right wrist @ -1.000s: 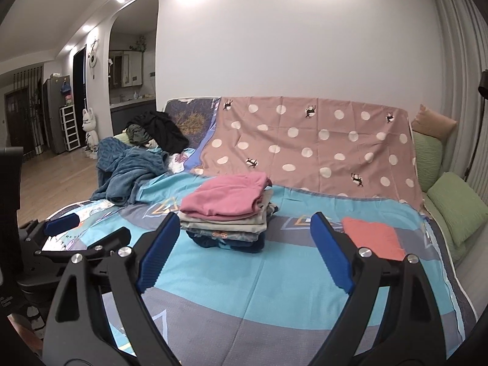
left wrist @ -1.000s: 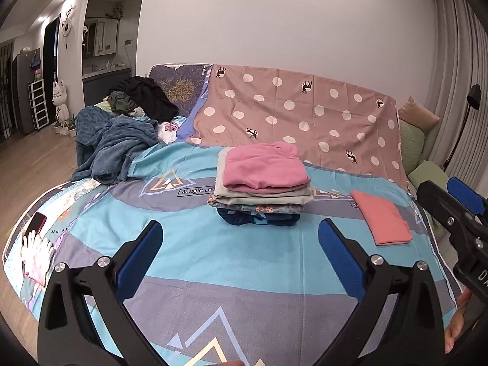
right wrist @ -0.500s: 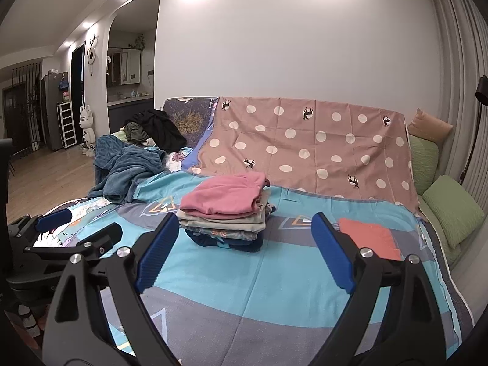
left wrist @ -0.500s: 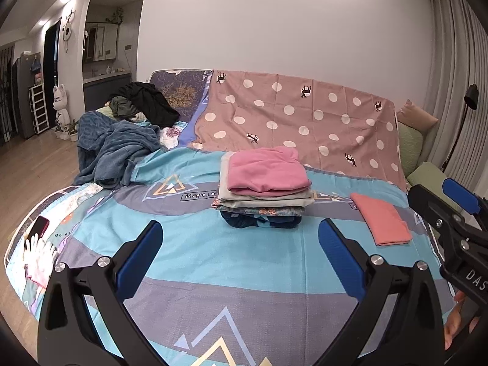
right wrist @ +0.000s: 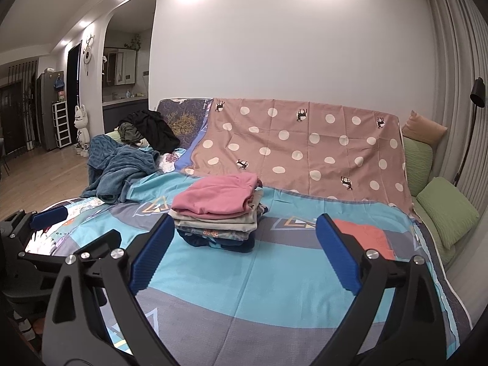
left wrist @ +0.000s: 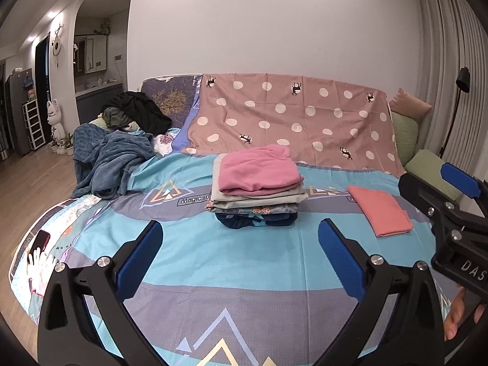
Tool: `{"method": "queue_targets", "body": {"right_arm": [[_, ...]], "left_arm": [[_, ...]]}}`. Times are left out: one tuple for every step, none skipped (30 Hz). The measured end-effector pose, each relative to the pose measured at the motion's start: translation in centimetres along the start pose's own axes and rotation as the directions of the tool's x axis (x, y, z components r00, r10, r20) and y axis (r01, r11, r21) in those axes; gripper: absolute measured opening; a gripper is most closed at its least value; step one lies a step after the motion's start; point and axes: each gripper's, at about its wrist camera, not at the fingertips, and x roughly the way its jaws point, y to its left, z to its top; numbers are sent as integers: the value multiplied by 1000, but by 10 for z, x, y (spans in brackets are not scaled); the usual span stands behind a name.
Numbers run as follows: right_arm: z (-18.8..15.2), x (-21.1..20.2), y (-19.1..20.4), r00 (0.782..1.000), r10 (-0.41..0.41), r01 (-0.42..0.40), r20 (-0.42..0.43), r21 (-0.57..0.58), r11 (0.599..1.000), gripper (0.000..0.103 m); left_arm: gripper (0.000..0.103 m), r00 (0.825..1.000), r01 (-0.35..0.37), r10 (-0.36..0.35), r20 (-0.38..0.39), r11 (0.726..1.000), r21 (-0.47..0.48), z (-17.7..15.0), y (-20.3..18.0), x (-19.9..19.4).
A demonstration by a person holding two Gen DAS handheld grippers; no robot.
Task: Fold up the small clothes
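Observation:
A stack of folded clothes [left wrist: 257,189] with a pink garment on top sits in the middle of the blue patterned sheet [left wrist: 238,256]; it also shows in the right wrist view [right wrist: 218,213]. A folded coral garment [left wrist: 381,210] lies flat to its right, and shows in the right wrist view [right wrist: 366,235]. My left gripper [left wrist: 241,253] is open and empty, held above the sheet in front of the stack. My right gripper [right wrist: 244,250] is open and empty, also short of the stack. Each gripper shows at the edge of the other's view.
A heap of unfolded clothes, blue-grey [left wrist: 106,158] and black [left wrist: 143,113], lies at the back left. A dotted pink cloth [left wrist: 292,122] covers the backrest. Green cushions [right wrist: 445,210] lie at the right. White gloves [left wrist: 41,265] and a phone [left wrist: 41,239] lie at the left edge.
Both grippers have risen and tilted up a little, so the stack sits lower in both views. Both stay open and empty. The clothes have not moved.

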Motion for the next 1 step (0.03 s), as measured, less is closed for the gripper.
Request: {"method": "queue_targets", "body": {"right_arm": [[0,-1,-1,1000,0,0,6,8,1000,96]], "left_arm": [[102,1000,4,-4,-3,1000,-6,-1,1,0]]}}
